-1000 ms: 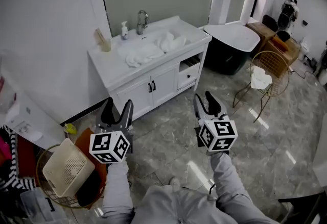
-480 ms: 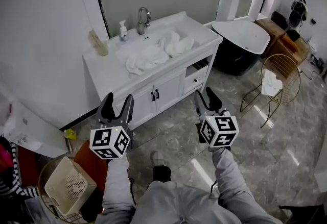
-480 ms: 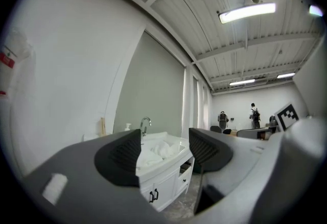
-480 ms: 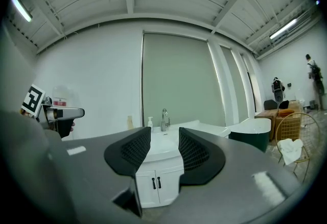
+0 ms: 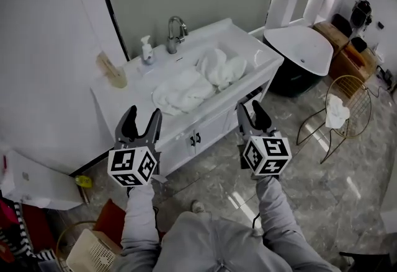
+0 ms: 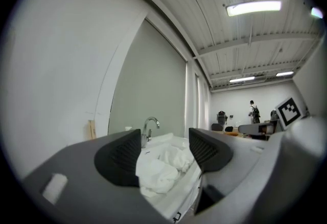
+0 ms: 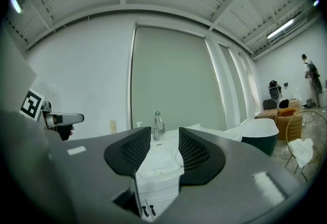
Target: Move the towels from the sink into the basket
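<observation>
Two heaps of white towels (image 5: 197, 82) lie in the basin of a white vanity (image 5: 248, 48), below a chrome tap (image 5: 176, 30). My left gripper (image 5: 141, 121) and right gripper (image 5: 250, 114) hover level in front of the cabinet doors, short of the counter, both open and empty. The left gripper view frames the towels (image 6: 162, 169) between its jaws (image 6: 164, 154). The right gripper (image 7: 164, 152) shows a narrower gap, with the towels (image 7: 161, 160) beyond it. A gold wire basket (image 5: 355, 88) stands on the floor at the right with one white towel (image 5: 336, 111) in it.
A black tub with a white rim (image 5: 301, 51) stands right of the vanity. A soap bottle (image 5: 146, 51) and a cup (image 5: 115, 76) sit on the counter's left. Another wire basket with a beige crate (image 5: 93, 252) is at the lower left, beside a white box (image 5: 28, 181).
The vanity has come nearer and grown in the head view as I walked toward it. Both grippers moved forward with me, jaws unchanged.
</observation>
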The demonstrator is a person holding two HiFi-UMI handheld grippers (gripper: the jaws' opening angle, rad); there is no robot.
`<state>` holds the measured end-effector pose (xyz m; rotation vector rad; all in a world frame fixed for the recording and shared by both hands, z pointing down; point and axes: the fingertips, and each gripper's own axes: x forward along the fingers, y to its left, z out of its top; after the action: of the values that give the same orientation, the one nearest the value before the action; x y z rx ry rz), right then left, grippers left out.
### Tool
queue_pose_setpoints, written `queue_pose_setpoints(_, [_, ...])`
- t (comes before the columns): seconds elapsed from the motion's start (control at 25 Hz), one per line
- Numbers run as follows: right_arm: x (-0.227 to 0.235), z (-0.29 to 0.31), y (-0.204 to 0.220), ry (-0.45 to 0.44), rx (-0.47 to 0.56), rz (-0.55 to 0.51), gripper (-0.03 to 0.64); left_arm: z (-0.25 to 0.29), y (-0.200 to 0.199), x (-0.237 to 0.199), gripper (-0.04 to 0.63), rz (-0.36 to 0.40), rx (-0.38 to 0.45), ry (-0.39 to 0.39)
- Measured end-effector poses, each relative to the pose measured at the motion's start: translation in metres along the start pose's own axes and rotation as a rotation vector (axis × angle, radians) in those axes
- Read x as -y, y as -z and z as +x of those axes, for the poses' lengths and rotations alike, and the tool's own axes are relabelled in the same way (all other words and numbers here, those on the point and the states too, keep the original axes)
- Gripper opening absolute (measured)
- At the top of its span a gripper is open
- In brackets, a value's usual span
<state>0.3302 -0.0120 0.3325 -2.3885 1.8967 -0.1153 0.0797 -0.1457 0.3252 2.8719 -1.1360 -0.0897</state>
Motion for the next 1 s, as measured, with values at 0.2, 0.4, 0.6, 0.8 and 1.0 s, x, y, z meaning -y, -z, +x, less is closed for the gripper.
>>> queue_pose_setpoints(0.2, [-0.004,0.057,0.005,-0.006,-0.025,-0.011,0.152,0.050,0.009,-0.027,0.325,-0.002,-0.030,0.014])
queue_pose_setpoints(0.4, [-0.009,0.114,0.022,-0.078,-0.095,-0.068,0.192,0.093,0.027,-0.038,0.327,0.030,-0.085,0.052])
queue_pose_setpoints(0.6, [-0.019,0.183,0.058,-0.270,-0.235,-0.264,0.233,0.137,0.070,-0.045,0.365,0.030,-0.223,0.100])
queue_pose_setpoints(0.8, [-0.029,0.241,0.104,-0.480,-0.373,-0.448,0.269,0.179,0.129,-0.056,0.396,0.062,-0.406,0.102])
queue_pose_setpoints(1.0, [-0.037,0.285,0.176,-0.723,-0.526,-0.717,0.322,0.217,0.193,-0.059,0.422,0.206,-0.665,0.147])
